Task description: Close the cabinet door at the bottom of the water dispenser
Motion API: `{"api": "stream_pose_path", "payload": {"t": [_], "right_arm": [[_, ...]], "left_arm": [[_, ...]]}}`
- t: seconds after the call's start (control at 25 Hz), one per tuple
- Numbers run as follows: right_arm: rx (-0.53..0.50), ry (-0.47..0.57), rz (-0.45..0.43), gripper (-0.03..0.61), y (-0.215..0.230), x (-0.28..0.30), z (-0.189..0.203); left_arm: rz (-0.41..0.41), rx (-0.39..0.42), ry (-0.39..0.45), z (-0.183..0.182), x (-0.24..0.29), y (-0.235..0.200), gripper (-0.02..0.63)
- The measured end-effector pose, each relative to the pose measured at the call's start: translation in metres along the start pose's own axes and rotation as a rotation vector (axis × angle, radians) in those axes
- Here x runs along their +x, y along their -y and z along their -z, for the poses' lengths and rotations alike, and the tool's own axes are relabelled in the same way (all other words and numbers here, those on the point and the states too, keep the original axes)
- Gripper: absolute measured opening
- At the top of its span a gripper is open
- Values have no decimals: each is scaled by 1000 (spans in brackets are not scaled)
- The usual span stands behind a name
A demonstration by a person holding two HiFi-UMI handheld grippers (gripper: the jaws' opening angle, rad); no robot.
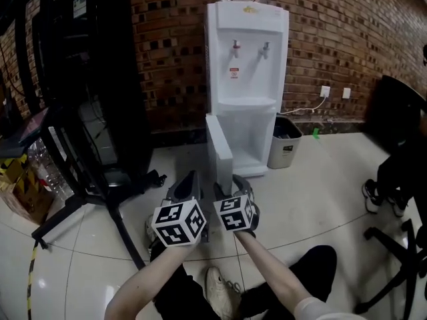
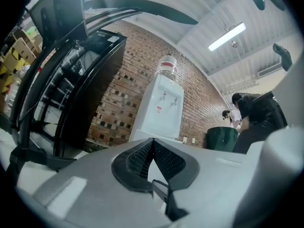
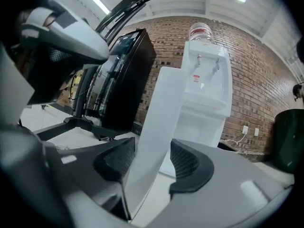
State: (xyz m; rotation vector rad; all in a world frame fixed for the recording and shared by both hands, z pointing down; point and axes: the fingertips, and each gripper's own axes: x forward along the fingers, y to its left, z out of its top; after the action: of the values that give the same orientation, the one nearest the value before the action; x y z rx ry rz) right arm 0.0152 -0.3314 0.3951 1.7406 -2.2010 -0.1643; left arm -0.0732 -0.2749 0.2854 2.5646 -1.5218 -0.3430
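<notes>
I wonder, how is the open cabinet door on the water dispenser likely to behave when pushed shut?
The cabinet door looks like a rigid panel, so it should swing as one piece on the water dispenser. It looks like light plastic, so a gentle push likely suffices. Its smooth face may be slippery; the right claw pinching its edge should help.

On my feed the water dispenser (image 1: 247, 79) is white with a small red-and-white label (image 1: 234, 73). Its cabinet door (image 1: 219, 149) is the same white. The wall (image 1: 173, 39) behind is red-brown brick flecked with darker bricks. The floor (image 1: 320, 199) is pale glossy tile with dark seams. The bin (image 1: 285, 145) is beige, lined black. The left gripper (image 1: 189, 182) and right gripper (image 1: 232, 181) are grey, their jaws faced in ribbed black, with marker cubes (image 1: 179, 223) in black-and-white squares.
</notes>
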Motion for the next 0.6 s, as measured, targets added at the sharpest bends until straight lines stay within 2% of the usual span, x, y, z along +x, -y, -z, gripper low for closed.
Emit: {"api": "stream_pose_path", "payload": {"t": [0.12, 0.32, 0.6], "right_arm": [[-4, -20, 25, 227, 19, -6, 7], [-10, -32, 46, 225, 38, -9, 13], [17, -39, 95, 221, 61, -14, 21]], "left_arm": [[8, 20, -3, 0, 0, 4, 8], [-29, 6, -28, 11, 9, 1, 8], [-55, 65, -33, 16, 26, -4, 8]]}}
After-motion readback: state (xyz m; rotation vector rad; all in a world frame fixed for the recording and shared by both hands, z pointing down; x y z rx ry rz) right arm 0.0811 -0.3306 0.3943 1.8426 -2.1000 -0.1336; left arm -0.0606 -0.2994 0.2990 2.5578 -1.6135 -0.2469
